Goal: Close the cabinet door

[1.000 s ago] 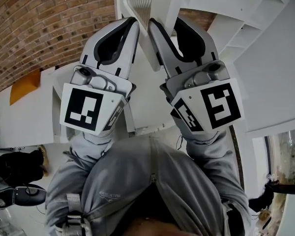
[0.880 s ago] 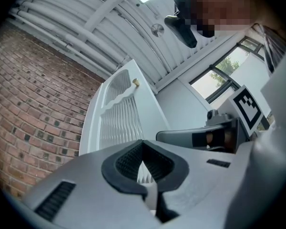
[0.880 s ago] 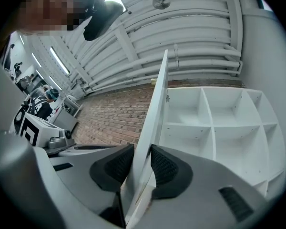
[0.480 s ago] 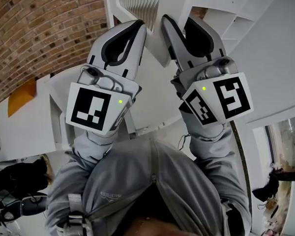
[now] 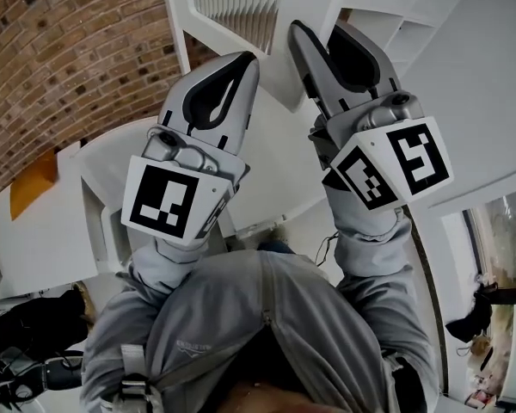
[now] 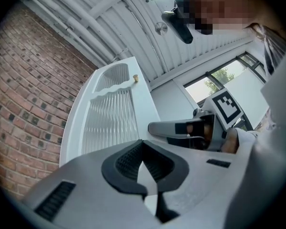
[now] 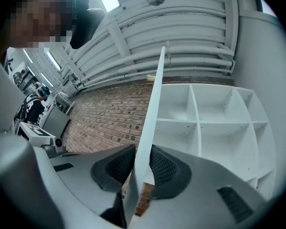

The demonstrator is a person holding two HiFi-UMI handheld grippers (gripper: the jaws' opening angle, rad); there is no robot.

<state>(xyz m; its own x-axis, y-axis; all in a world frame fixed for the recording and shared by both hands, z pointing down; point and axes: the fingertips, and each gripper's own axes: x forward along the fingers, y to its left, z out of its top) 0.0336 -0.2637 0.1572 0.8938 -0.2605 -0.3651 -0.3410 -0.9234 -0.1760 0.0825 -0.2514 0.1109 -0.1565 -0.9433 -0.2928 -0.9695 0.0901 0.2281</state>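
The white cabinet door (image 5: 279,76) has a ribbed glass panel and stands ajar in front of the open white cabinet (image 5: 430,15). My right gripper (image 5: 318,37) straddles the door's free edge. Its jaws are closing, and in the right gripper view the thin door edge (image 7: 155,99) runs between the pads of that gripper (image 7: 142,163), touching both. My left gripper (image 5: 245,63) is shut and empty, with its tip next to the door's outer face. In the left gripper view the door (image 6: 109,113) with its small knob (image 6: 135,78) rises ahead of the left gripper (image 6: 144,173).
A brick wall (image 5: 60,50) runs along the left behind the door. The cabinet's bare shelves (image 7: 214,123) lie right of the door edge. A white counter with an orange patch (image 5: 34,183) sits at the lower left. A person stands far off by the desks (image 7: 31,106).
Both grippers have travelled up and to the right in the head view, and the door has swung with them. The right jaws have narrowed onto the door edge.
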